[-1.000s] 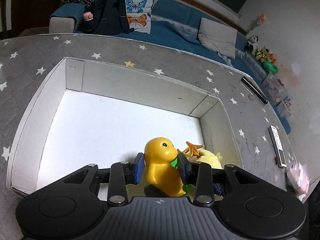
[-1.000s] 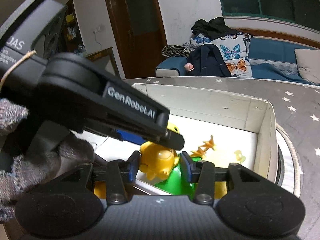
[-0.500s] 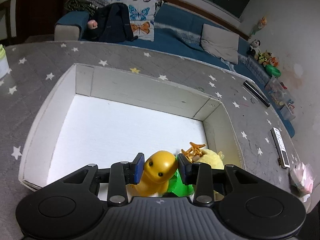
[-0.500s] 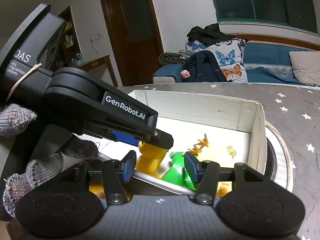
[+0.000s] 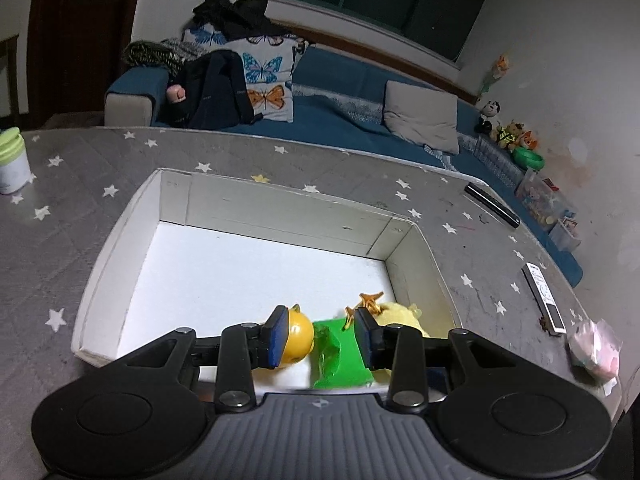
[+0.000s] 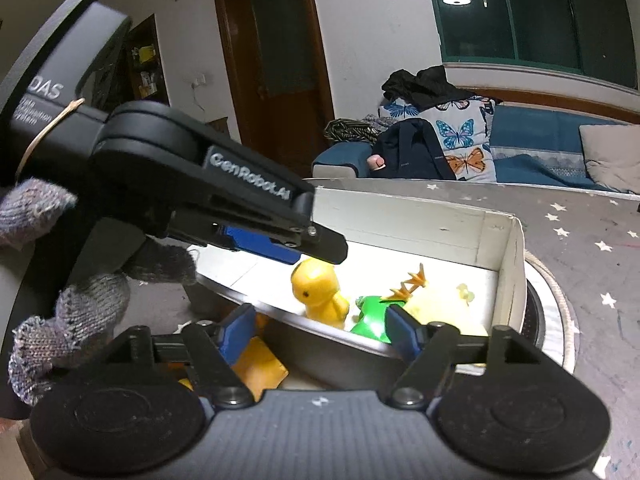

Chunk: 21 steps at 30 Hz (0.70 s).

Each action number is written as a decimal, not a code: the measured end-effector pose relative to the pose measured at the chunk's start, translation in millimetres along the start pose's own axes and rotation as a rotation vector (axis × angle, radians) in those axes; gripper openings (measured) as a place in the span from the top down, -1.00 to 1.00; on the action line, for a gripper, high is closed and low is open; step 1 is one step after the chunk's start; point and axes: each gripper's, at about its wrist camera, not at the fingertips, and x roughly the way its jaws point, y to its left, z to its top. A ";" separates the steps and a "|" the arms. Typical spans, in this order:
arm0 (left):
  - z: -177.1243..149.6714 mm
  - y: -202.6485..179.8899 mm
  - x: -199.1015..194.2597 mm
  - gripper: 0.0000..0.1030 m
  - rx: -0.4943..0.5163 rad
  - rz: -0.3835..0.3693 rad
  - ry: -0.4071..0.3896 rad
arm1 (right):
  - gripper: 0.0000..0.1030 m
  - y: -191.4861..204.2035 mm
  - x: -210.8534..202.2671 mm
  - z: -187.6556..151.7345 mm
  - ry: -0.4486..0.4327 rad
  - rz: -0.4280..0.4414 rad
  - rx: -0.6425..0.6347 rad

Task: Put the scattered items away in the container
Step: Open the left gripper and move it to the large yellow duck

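A white cardboard box [image 5: 280, 208] sits on the grey star-patterned table. In its near right corner lie a yellow duck toy [image 5: 298, 334], a green toy [image 5: 340, 354] and a pale yellow plush with orange feet [image 5: 396, 316]. My left gripper [image 5: 322, 338] is open above them, its jaws apart and holding nothing. In the right wrist view the duck [image 6: 318, 290] stands in the box [image 6: 400, 212] beside the green toy [image 6: 370, 316]. My right gripper [image 6: 320, 334] is open, just outside the near wall. A yellow item [image 6: 260, 368] lies under it.
A white jar with a green lid [image 5: 12, 160] stands at the table's far left. A black bar [image 5: 492, 206], a remote [image 5: 544, 298] and a pink packet [image 5: 594, 348] lie to the right. A blue sofa [image 5: 340, 112] stands behind the table.
My left gripper opened and let the duck go; it now stands in the box. Both grippers lifted and drew back. My right gripper's jaws spread wider.
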 end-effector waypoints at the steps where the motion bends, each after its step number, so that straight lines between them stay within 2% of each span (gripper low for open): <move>1: -3.3 -0.1 -3.9 0.24 0.005 0.001 -0.007 | -0.56 1.2 -2.7 -0.8 -0.003 0.000 -0.002; 8: -31.4 2.6 -29.3 0.25 0.026 0.018 -0.043 | -0.78 13.4 -18.8 -14.3 -0.005 0.020 -0.013; 15: -52.5 9.0 -40.6 0.25 0.032 0.000 -0.035 | -0.87 23.2 -19.9 -31.0 0.034 0.032 -0.010; 21: -68.4 11.5 -35.8 0.25 0.060 0.055 -0.012 | -0.87 34.4 -14.1 -45.7 0.073 0.045 -0.013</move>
